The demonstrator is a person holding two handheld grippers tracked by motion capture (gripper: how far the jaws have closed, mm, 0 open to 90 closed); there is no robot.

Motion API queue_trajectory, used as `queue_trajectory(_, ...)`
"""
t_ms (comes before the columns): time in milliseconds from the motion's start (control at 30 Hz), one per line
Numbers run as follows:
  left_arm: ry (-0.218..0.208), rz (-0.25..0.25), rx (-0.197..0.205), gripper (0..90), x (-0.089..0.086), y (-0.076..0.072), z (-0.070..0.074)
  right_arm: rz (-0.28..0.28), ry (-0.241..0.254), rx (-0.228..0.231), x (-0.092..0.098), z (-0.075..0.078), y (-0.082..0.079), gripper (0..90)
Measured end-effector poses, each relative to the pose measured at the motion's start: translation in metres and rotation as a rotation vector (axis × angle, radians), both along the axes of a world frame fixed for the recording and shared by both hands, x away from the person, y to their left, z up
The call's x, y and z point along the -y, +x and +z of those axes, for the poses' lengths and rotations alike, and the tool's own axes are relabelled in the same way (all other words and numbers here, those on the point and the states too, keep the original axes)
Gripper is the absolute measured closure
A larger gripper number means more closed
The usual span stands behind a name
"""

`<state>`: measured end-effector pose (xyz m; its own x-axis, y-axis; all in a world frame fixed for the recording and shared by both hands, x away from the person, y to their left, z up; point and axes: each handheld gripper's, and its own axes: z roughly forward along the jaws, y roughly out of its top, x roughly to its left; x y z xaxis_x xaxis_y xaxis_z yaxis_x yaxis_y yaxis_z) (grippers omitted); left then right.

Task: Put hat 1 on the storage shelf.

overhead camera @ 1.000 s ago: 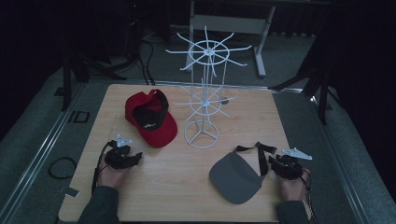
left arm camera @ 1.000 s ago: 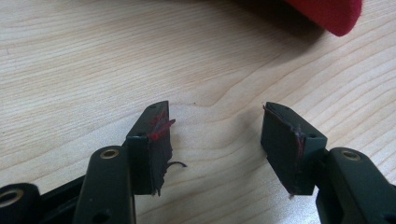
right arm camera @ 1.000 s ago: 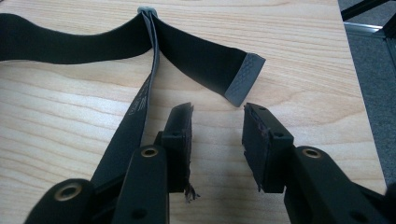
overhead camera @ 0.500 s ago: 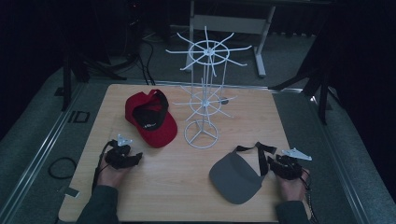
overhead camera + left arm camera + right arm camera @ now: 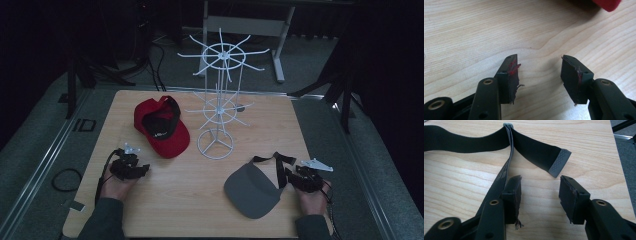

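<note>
A red cap (image 5: 162, 127) lies on the wooden table (image 5: 175, 210) at the left, its edge showing in the left gripper view (image 5: 606, 3). My left gripper (image 5: 144, 169) (image 5: 539, 72) rests just below it, open over bare wood; its jaws have just been closing with nothing between them. A grey visor (image 5: 250, 187) lies at the right, its black strap (image 5: 534, 148) spread toward my right gripper (image 5: 287, 176) (image 5: 540, 192). That gripper is open and its jaws have just been opening. The strap runs beside its left jaw, and nothing sits between the pads.
A white wire hat rack (image 5: 220, 100) stands upright at the table's middle back, with its round base (image 5: 216, 145) between the cap and the visor. Dark floor, cables and stand legs surround the table. A cable loop (image 5: 65, 179) lies left of the table.
</note>
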<state>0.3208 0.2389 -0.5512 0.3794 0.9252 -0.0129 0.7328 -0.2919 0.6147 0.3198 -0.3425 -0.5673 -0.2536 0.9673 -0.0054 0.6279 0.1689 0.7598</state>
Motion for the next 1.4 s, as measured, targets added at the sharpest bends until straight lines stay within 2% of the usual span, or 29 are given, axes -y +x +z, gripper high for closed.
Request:
queue_trajectory(100,-0.027,-0.011,0.017,47.5,-0.002,-0.003,0.009,-0.001,0.0,0.0,0.0,0.0,0.0,50.5)
queue_trajectory(267,-0.104,-0.033,0.012,46.7,-0.006,0.0,0.02,-0.013,-0.001,-0.001,0.0,0.0,0.001,46.8)
queue_trajectory(600,-0.114,-0.027,0.026,40.7,0.0,0.007,0.027,-0.021,-0.001,-0.005,0.0,0.0,0.001,43.7)
queue_trajectory(867,-0.134,-0.038,0.039,32.0,0.012,0.015,0.035,-0.017,-0.001,-0.007,0.0,0.0,0.001,41.8)
queue_trajectory(1100,-0.156,-0.042,0.035,30.1,0.018,0.021,0.039,-0.011,-0.002,-0.008,0.0,0.0,0.002,40.6)
queue_trajectory(1400,-0.173,-0.039,0.002,31.1,0.026,0.037,0.034,-0.008,-0.002,-0.008,0.0,0.0,0.002,39.8)
